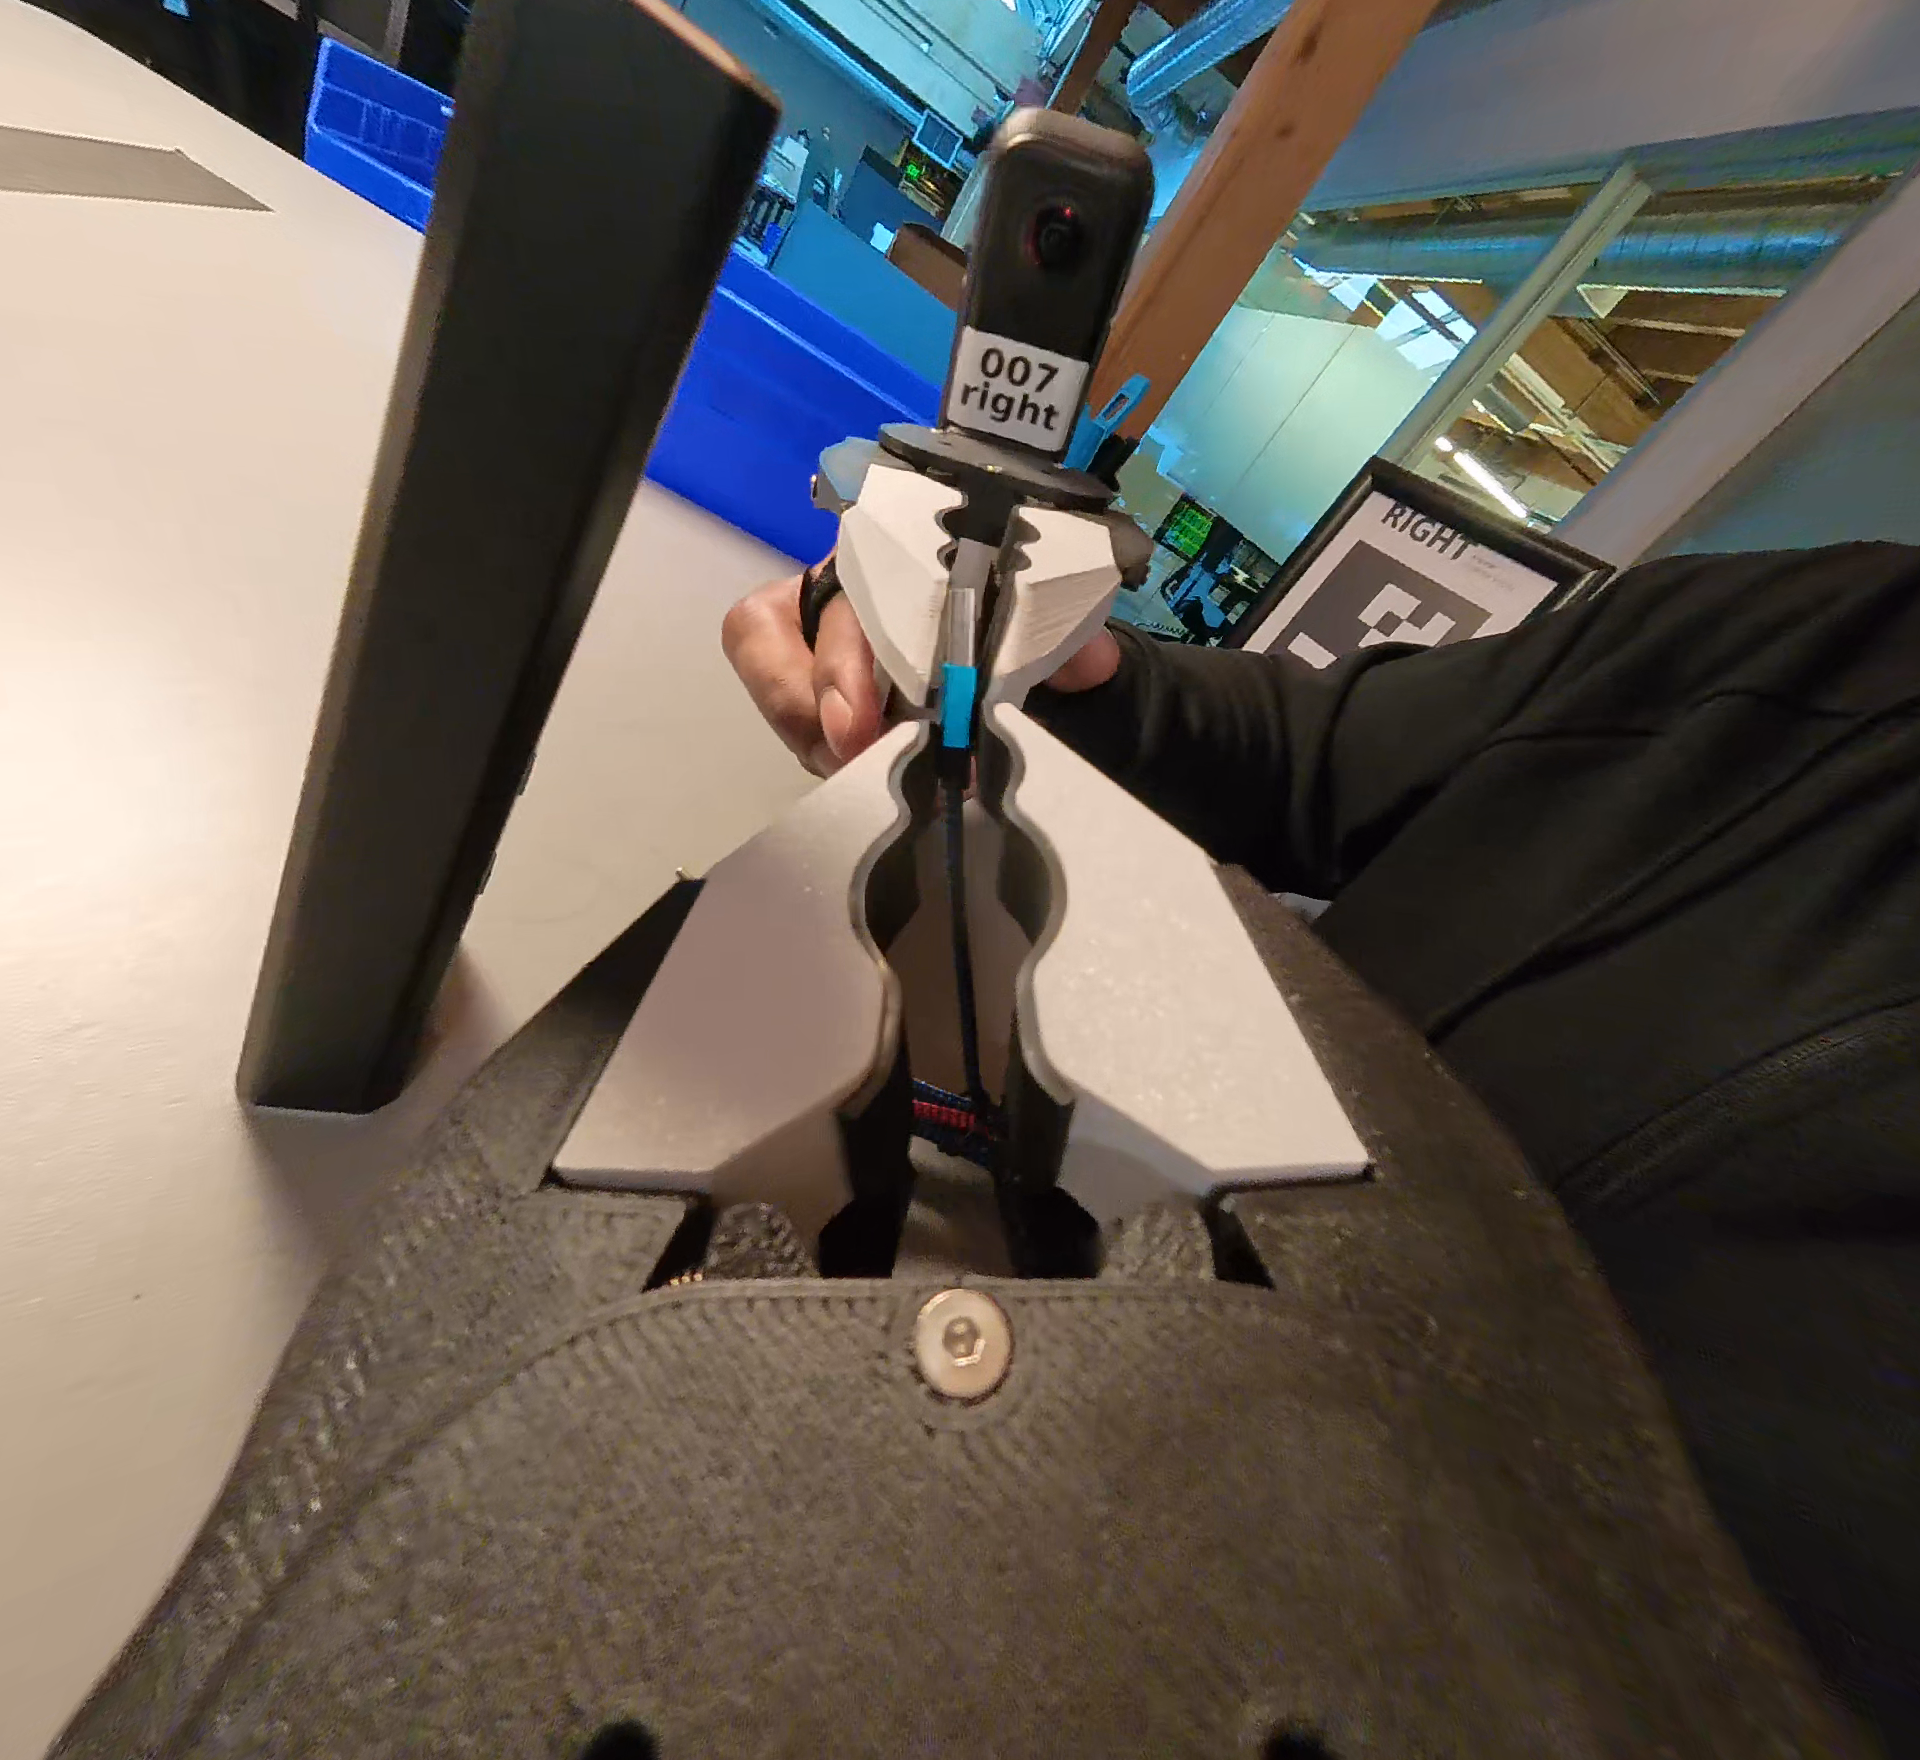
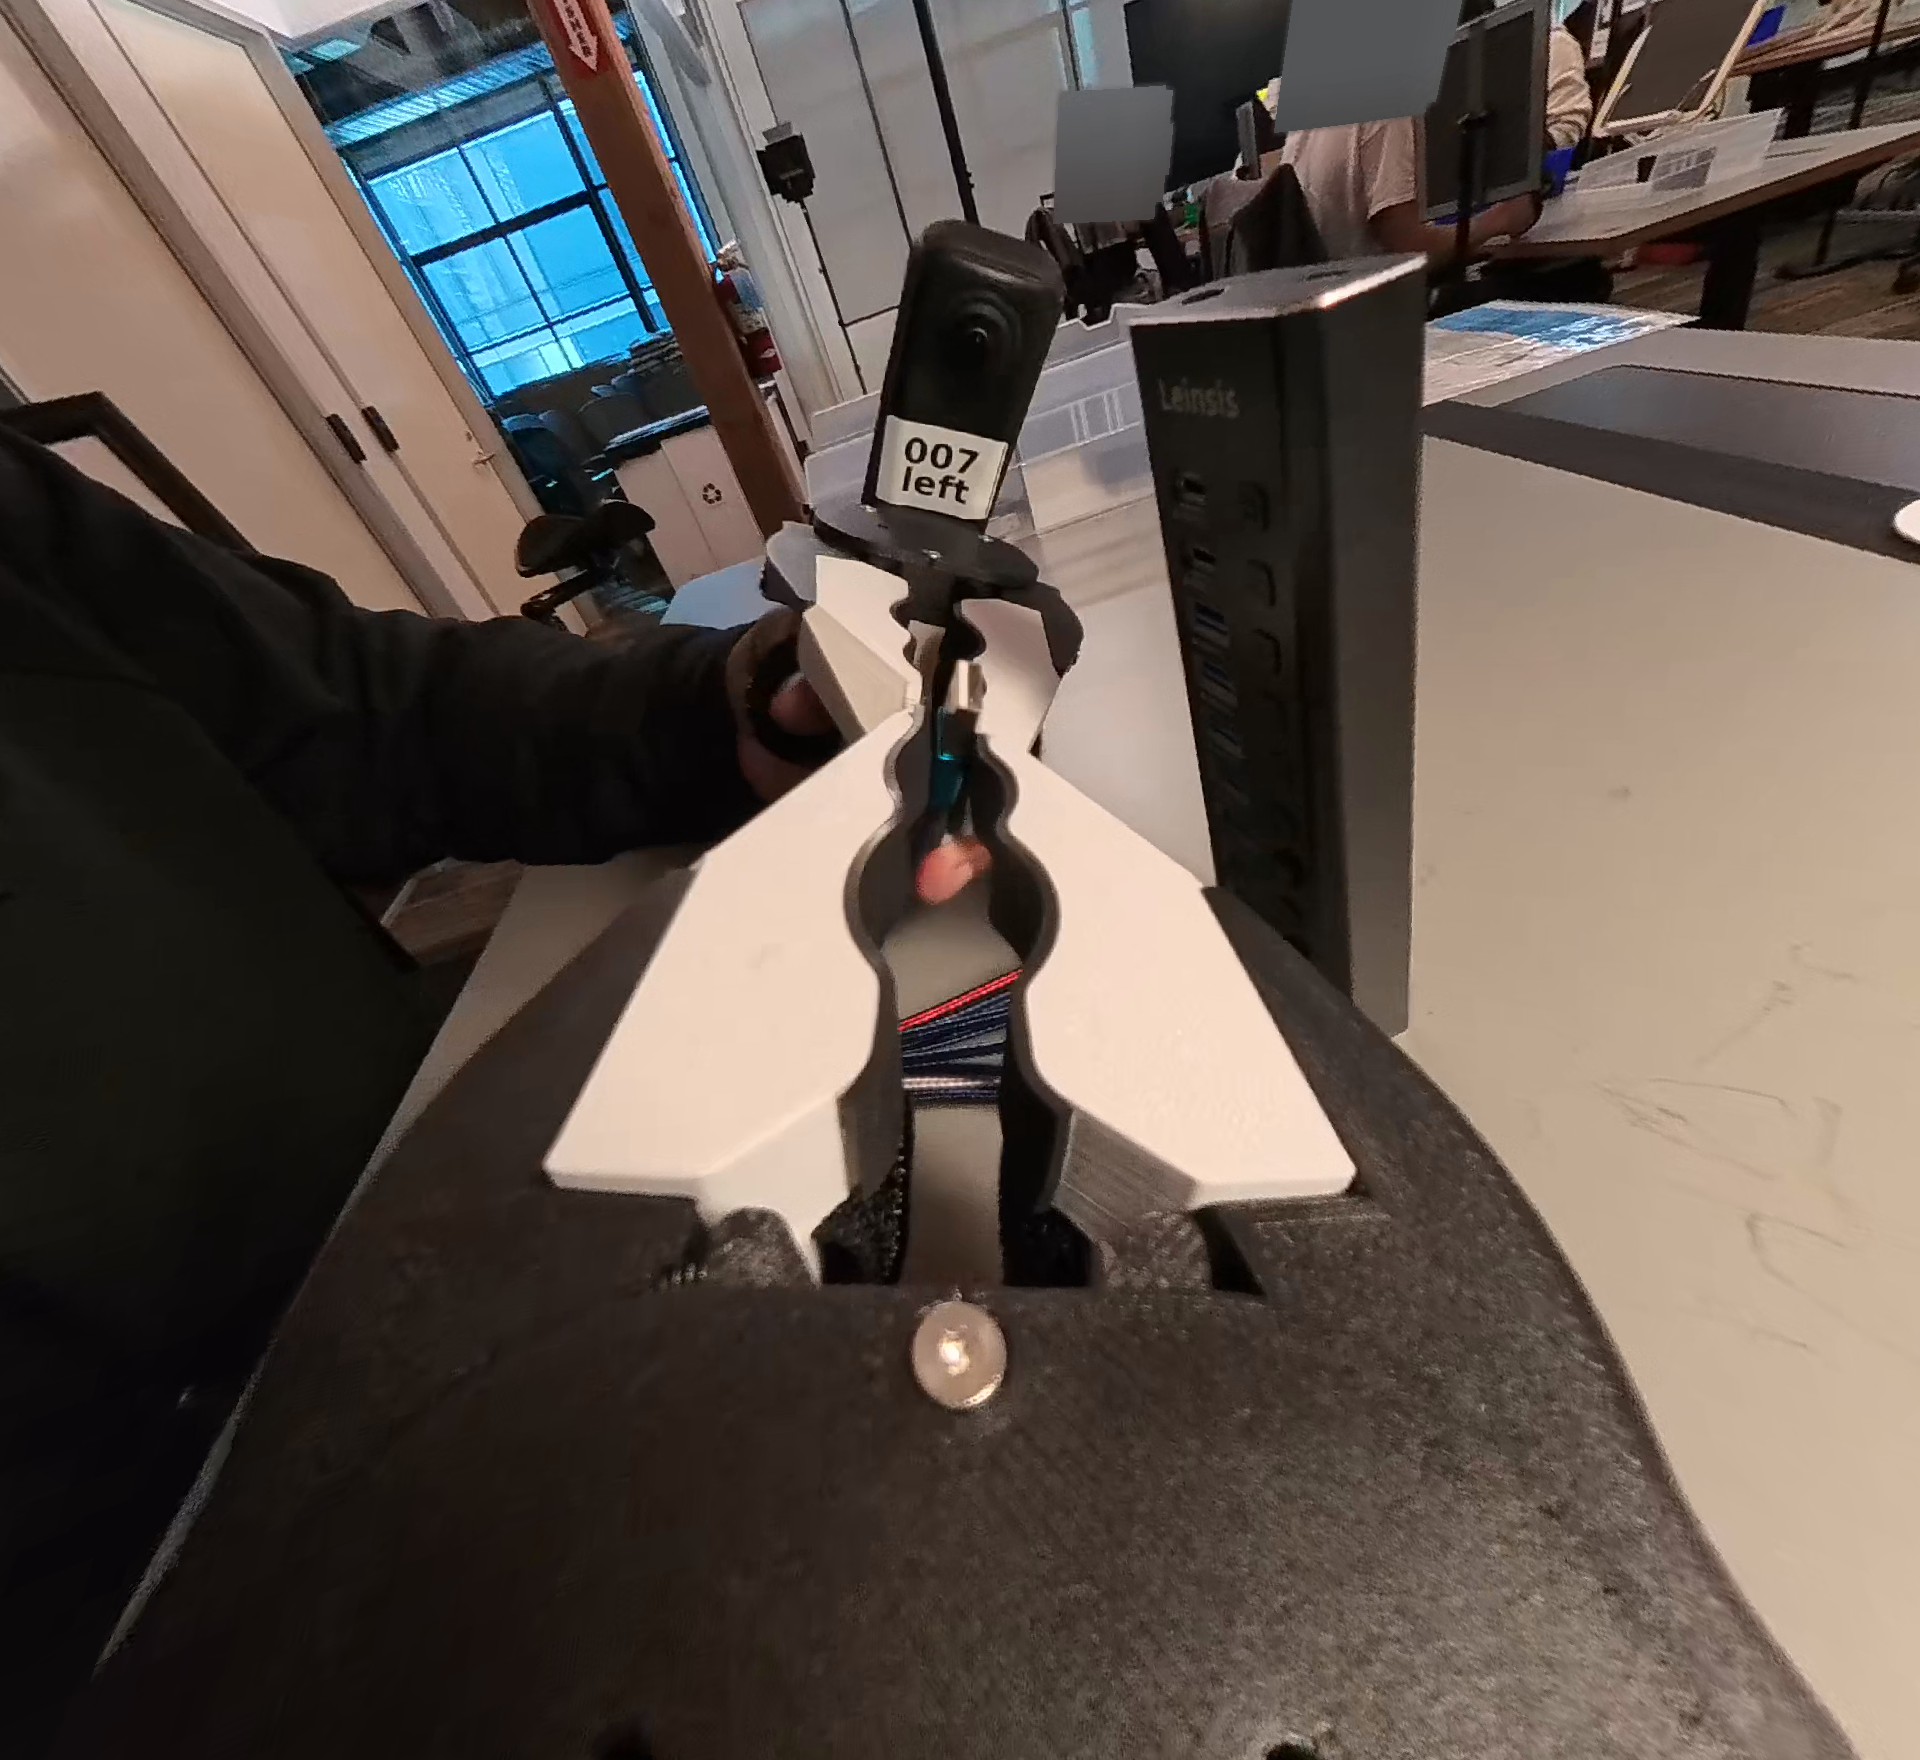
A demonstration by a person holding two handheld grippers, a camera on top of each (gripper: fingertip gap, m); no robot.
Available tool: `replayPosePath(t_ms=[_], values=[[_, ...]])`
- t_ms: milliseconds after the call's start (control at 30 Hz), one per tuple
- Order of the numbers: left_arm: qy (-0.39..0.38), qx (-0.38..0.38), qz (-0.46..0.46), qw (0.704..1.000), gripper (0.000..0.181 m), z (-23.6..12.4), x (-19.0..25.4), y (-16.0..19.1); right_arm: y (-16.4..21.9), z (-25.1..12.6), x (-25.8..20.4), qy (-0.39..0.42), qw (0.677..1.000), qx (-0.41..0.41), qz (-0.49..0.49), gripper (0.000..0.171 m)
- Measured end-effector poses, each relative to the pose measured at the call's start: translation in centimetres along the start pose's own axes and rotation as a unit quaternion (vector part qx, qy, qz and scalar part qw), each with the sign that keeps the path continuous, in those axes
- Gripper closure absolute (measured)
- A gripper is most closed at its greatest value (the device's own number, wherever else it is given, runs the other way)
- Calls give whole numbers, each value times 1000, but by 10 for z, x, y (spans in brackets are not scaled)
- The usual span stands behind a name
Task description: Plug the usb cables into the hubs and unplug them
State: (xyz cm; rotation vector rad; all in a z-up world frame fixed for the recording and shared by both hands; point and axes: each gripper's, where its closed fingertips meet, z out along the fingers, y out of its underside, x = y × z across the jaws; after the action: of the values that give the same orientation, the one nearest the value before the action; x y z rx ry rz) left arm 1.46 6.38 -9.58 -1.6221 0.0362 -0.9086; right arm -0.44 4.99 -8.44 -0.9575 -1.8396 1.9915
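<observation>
We clench both sets of fingers, left gripper point(image 1: 954, 742) and right gripper point(image 2: 951, 742), tip to tip on one usb cable point(image 1: 956, 711), with the hub point(image 2: 1288, 630) upright beside them on the counter point(image 2: 1621, 879).

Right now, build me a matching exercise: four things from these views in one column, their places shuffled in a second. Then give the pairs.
Things
1. hub
2. usb plug
3. blue bin
4. black camera seen from the left wrist view

Places
A. mounted on top of the right gripper
B. beyond the far edge of the table
C. standing upright on the table
D. where the fingertips of the left gripper and the right gripper meet

Pairs: 1-C; 2-D; 3-B; 4-A
</observation>
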Motion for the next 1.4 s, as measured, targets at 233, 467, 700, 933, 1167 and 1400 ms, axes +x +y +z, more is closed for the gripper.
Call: replayPosePath(t_ms=[233, 467, 700, 933, 1167, 1400], values=[[-35, 16, -76, 996, 172, -6, -16, -3, -15, -12, 22, 83, 991, 39, -100, 150], [-50, 51, -145, 987, 172, -11, -27, -8, -11, -17, 70, 185, 961, -2, -205, 123], [-57, 48, -138, 988, 173, -10, -24, -9, -15, 0, 83, 101, 983, -10, -155, 107], [-57, 52, -139, 987, 172, -11, -25, -10, -5, 26, 71, 7, 993, -45, -108, 119], [-74, 71, -147, 984, 172, -20, -32, -16, -8, 27, 85, 97, 984, -38, -143, 144], [-56, 96, -196, 974, 172, -27, -38, -18, -4, 27, 71, 97, 974, -39, -201, 144]])
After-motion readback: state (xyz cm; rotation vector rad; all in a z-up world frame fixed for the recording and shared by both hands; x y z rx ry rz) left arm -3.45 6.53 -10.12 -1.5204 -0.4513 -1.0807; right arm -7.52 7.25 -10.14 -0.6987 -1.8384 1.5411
